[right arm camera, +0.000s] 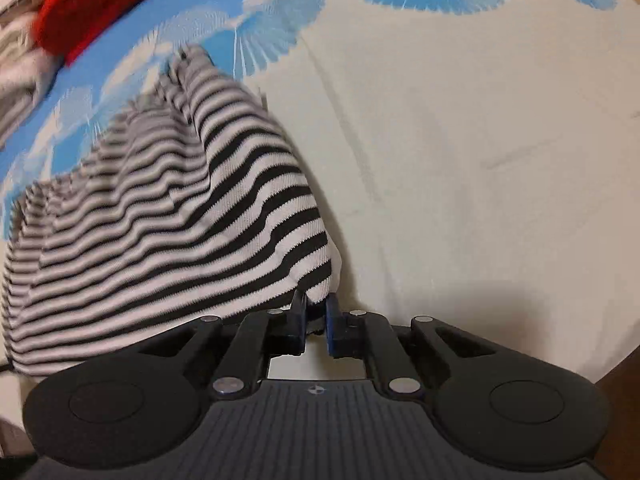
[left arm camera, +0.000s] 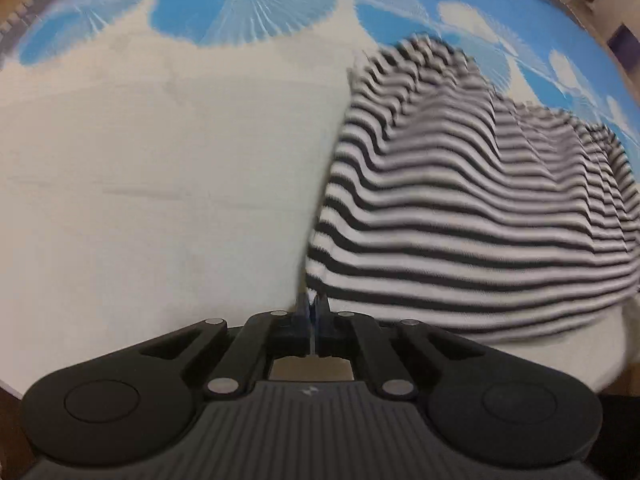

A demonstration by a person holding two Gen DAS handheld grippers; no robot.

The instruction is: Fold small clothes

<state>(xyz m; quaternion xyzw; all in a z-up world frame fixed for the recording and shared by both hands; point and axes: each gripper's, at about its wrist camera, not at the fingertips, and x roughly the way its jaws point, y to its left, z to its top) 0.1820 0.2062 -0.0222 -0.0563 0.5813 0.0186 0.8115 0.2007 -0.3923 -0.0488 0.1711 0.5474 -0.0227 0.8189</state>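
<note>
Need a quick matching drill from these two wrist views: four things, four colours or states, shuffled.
Things:
1. striped garment
2. bedsheet
3. red cloth
4. left gripper

Descriptions:
A. cream with blue fan prints
B. lying at the far edge of the bed
C. pinched at two corners, bunched between them
D. shut on a corner of fabric

Pairs: 1-C, 2-A, 3-B, 4-D

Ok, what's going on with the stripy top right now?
Left gripper and right gripper both shut on corners of the stripy top. Top lifted off the sheet. Red cloth far off, nothing blocking.
</note>
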